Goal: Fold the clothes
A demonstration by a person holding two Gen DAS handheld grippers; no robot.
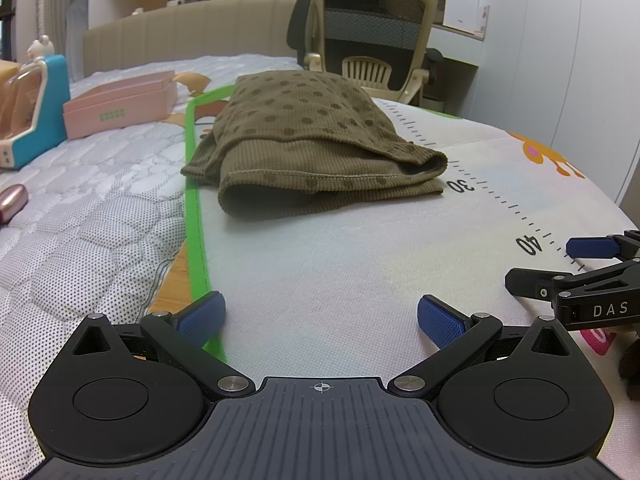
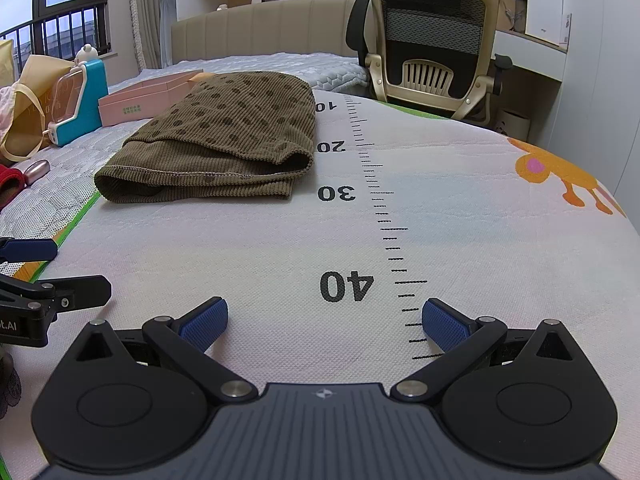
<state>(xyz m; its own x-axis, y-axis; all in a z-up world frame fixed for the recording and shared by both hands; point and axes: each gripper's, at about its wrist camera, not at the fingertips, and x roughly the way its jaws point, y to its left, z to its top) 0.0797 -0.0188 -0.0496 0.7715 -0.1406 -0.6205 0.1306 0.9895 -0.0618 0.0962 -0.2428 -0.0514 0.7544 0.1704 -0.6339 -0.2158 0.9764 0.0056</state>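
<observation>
Folded garment point(image 1: 308, 140) lies beside the mat's green edge point(image 1: 194, 208), well apart from both released, empty grippers.

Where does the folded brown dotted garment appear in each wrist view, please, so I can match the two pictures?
Left wrist view: the brown garment lies upper centre, just right of the green mat edge, left of the printed "30".
Right wrist view: the brown garment lies upper left of centre, left of the printed "20" and "30".
Shared landmark: the office chair behind the bed, right of the garment in both.
</observation>
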